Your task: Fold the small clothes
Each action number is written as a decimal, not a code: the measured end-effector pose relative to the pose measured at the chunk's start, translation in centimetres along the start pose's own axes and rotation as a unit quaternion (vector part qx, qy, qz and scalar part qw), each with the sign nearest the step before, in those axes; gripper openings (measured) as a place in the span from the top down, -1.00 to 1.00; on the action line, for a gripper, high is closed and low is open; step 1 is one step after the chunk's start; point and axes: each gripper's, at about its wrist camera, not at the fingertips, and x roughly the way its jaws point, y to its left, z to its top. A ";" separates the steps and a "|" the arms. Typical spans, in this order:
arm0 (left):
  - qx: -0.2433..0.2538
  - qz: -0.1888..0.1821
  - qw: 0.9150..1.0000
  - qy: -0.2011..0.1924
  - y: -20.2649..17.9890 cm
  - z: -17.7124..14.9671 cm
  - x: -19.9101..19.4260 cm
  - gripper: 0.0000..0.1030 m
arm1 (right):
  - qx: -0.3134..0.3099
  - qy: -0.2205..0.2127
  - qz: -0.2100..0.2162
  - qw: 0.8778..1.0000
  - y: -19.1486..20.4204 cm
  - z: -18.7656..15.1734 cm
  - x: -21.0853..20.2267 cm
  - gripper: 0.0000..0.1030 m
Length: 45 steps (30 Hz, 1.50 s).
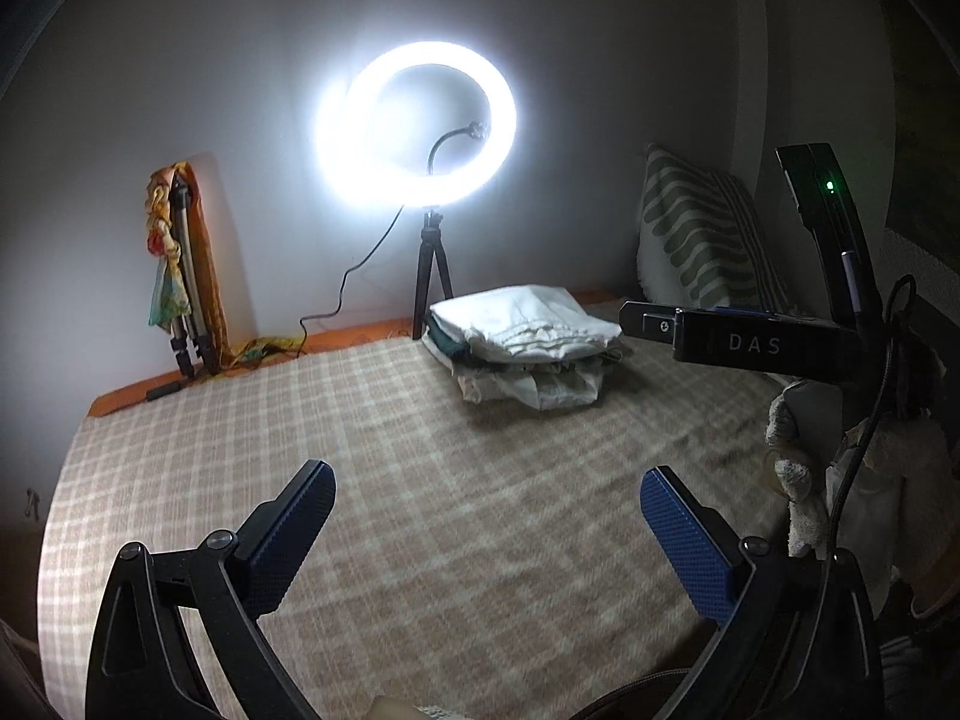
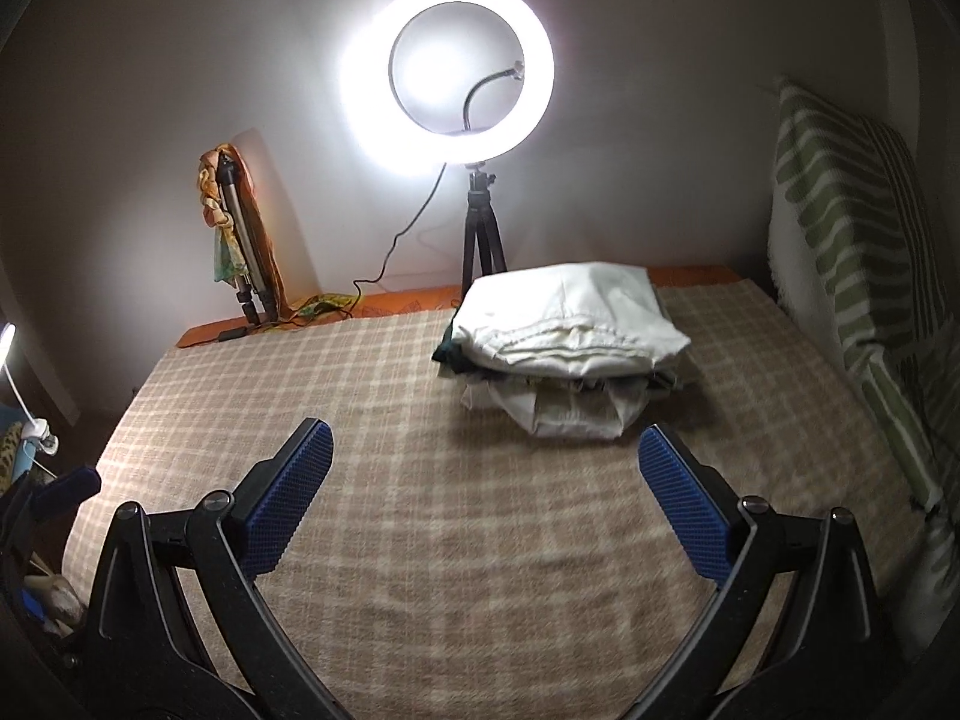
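Observation:
A stack of folded small clothes (image 1: 522, 345), white piece on top, lies at the far side of the checked beige blanket (image 1: 360, 450); it also shows in the right wrist view (image 2: 564, 342). My left gripper (image 1: 487, 489) is open and empty, held above the blanket well short of the stack. My right gripper (image 2: 485, 450) is open and empty, also above the blanket, just in front of the stack. The right gripper's black body marked DAS (image 1: 756, 345) shows at the right of the left wrist view.
A lit ring light on a small tripod (image 1: 420, 126) stands behind the stack, its cable trailing left. A folded tripod wrapped in orange cloth (image 1: 180, 264) leans on the wall. A green-striped pillow (image 2: 852, 240) stands at the right edge.

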 end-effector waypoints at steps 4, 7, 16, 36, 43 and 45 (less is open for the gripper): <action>-0.007 0.004 1.000 0.001 0.5 -1.5 -0.3 -0.99 | 0.017 0.001 -0.011 1.000 0.1 -1.9 0.4 -1.00; -0.010 0.006 1.000 0.002 0.9 -2.1 -0.3 -0.99 | 0.032 -0.001 -0.016 0.999 -0.2 -2.8 0.8 -1.00; -0.018 0.017 1.000 0.009 1.7 -2.9 -0.2 -0.99 | 0.077 0.000 -0.022 0.997 -1.8 -4.2 2.1 -1.00; 0.003 0.034 0.999 0.011 1.1 -3.4 -0.2 -0.99 | 0.091 0.001 -0.023 0.996 -2.5 -5.1 2.4 -1.00; 0.006 0.038 0.999 0.011 1.1 -3.4 -0.2 -0.99 | 0.092 0.006 -0.015 0.996 -2.2 -5.3 2.7 -1.00; 0.006 0.037 0.999 0.011 1.0 -3.4 -0.2 -0.99 | 0.092 0.007 -0.014 0.996 -2.2 -5.4 2.7 -1.00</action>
